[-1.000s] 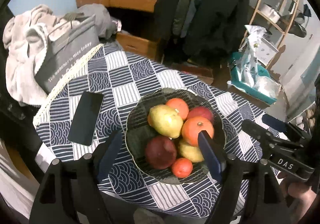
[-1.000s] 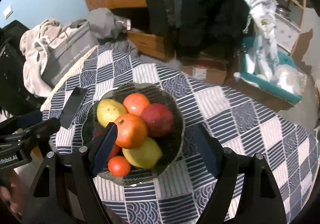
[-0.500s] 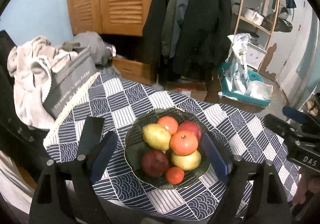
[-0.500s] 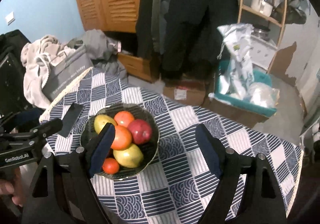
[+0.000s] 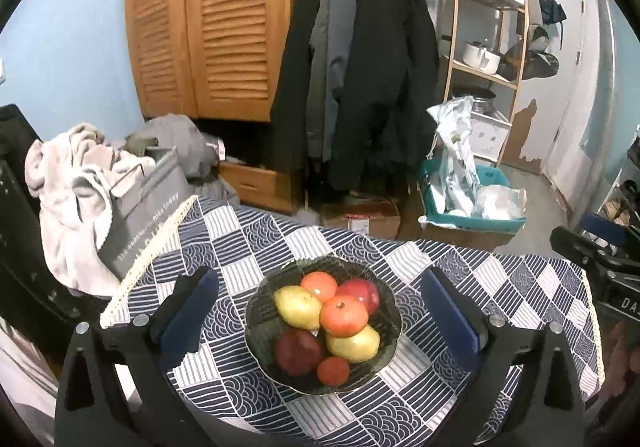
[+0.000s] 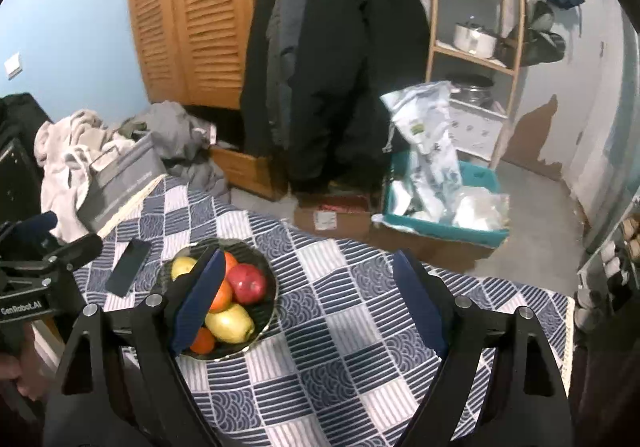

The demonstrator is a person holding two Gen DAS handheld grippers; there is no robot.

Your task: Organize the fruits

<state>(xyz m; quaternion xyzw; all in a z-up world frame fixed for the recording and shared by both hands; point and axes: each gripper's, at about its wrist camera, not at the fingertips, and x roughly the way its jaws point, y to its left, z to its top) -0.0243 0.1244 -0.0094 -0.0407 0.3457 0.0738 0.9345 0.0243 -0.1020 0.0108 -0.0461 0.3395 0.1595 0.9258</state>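
A dark glass bowl [image 5: 390,321] on the checked tablecloth holds several fruits: a big orange [image 5: 343,316] on top, yellow pears [image 5: 297,306], red apples [image 5: 298,351] and small oranges [image 5: 333,371]. My left gripper [image 5: 320,313] is open and empty, held high above the bowl, which shows between its fingers. My right gripper [image 6: 310,305] is open and empty, high above the table to the right of the bowl [image 6: 269,297]; its left finger [image 6: 198,301] hides part of the fruit. The right gripper [image 5: 596,255] also shows at the right edge of the left wrist view.
A black phone [image 6: 129,266] lies on the cloth left of the bowl. A grey bag [image 5: 148,215] and a pile of clothes [image 5: 68,183] sit beyond the table's left edge. Coats, a wooden cupboard, a shelf and a teal bin [image 5: 472,213] stand behind.
Both grippers have risen and drawn back from the bowl, so the bowl looks smaller and more of the room shows. The fruit has not moved.
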